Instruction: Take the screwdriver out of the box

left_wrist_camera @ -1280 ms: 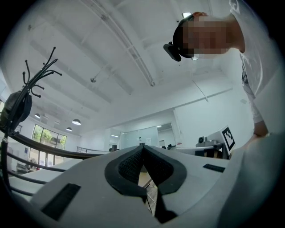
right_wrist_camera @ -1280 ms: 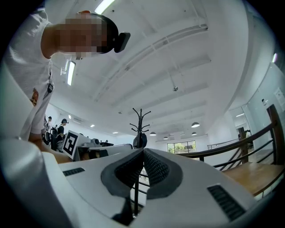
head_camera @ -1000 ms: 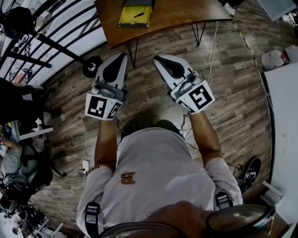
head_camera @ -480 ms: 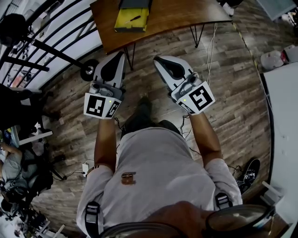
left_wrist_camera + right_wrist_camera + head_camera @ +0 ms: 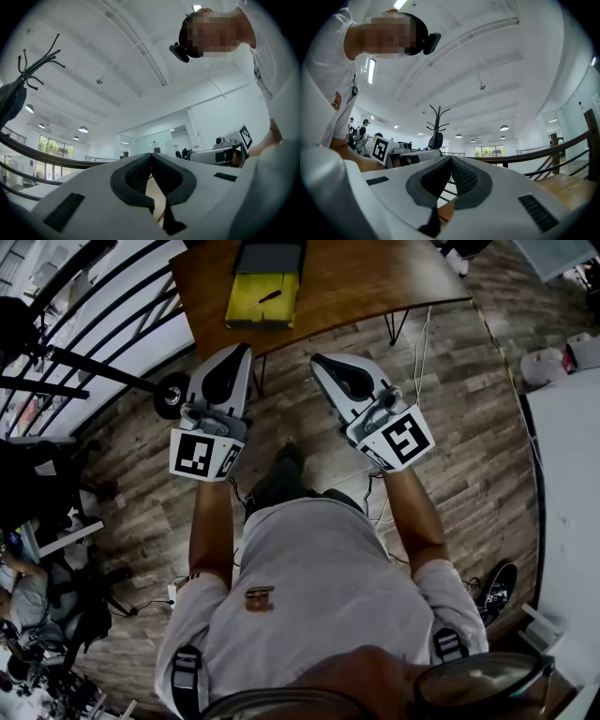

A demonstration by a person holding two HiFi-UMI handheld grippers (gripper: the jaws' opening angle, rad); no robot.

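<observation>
Head cam: steeply down on left gripper & right gripper; gripper cams aim slightly up, each seeing other.

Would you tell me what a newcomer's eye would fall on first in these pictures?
Most likely the two white grippers held out over the plank floor: the left gripper and the right gripper, both shut and empty. Next comes the bright yellow box, lying open on the wooden table at the top of the head view, with a screwdriver inside it.
</observation>
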